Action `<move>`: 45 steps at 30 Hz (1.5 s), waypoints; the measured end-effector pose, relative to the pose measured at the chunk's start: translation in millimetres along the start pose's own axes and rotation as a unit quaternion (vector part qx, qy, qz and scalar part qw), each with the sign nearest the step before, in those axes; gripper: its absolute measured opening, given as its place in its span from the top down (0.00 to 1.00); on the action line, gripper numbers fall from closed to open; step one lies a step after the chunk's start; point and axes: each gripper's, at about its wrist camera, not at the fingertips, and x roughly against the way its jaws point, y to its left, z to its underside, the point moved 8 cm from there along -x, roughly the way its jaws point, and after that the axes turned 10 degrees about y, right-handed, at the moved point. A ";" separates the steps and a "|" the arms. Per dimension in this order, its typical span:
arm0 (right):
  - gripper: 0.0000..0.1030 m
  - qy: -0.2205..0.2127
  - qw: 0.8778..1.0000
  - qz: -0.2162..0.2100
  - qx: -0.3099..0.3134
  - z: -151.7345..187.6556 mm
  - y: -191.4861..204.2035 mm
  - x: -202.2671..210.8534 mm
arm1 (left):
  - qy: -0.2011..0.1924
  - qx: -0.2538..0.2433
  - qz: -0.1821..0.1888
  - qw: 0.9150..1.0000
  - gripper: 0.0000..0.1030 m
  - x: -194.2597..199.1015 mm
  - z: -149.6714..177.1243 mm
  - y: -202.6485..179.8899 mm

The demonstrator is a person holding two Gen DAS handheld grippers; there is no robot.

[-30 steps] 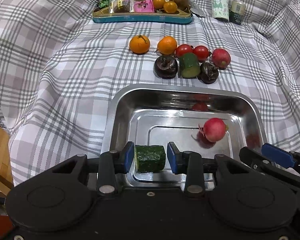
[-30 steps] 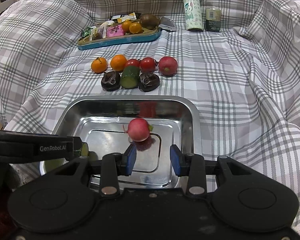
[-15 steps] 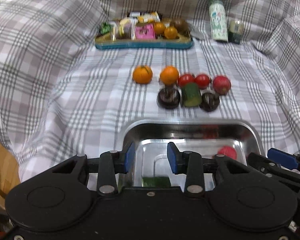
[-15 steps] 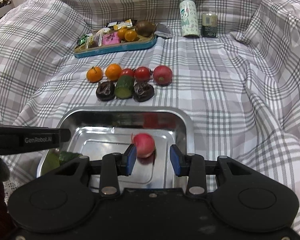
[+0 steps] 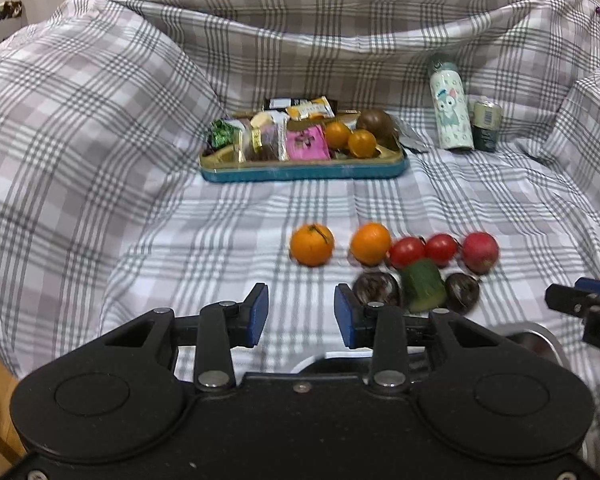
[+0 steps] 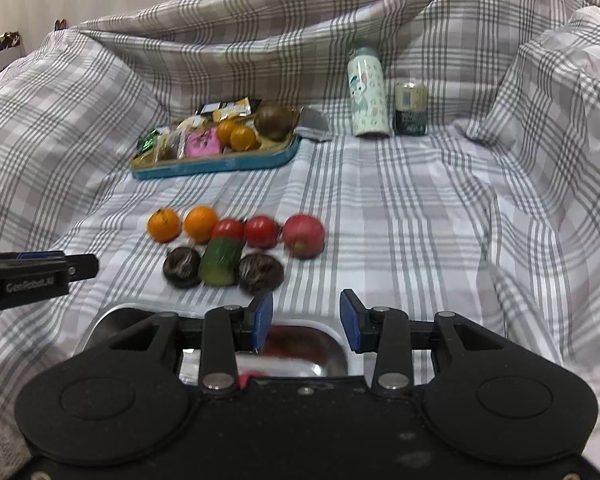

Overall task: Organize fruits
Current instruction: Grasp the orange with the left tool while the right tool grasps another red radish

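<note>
Left gripper [image 5: 301, 314], right gripper [image 6: 306, 322]: jaws apart, empty. Step: between picks. Next: reach for cucumber piece [image 6: 220, 260], carry to steel tray [image 6: 320, 350].

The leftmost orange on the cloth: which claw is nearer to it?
Left. The open left claw sits just short of the leftmost orange, almost in line; the right claw is farther back, off to its right.

Soft, even indoor light, faint shadows. Fruit ahead of each gripper [image 5: 301, 312] is motion-blurred; fisheye bends the edges, corners dark.
</note>
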 end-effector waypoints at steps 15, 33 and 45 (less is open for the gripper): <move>0.61 -0.033 0.999 -0.003 0.022 -54.6 -5.9 -49.1 | -0.038 -0.057 0.003 0.998 0.55 -45.5 -34.3 -6.4; 0.59 -0.031 0.999 -0.040 0.000 -66.5 -3.6 -89.4 | -0.011 -0.034 0.031 0.999 0.50 -88.5 -33.6 -2.5; 0.59 -0.034 0.999 -0.021 0.004 -61.2 -6.1 -99.2 | -0.006 -0.048 0.028 0.998 0.48 -98.9 -30.6 -9.9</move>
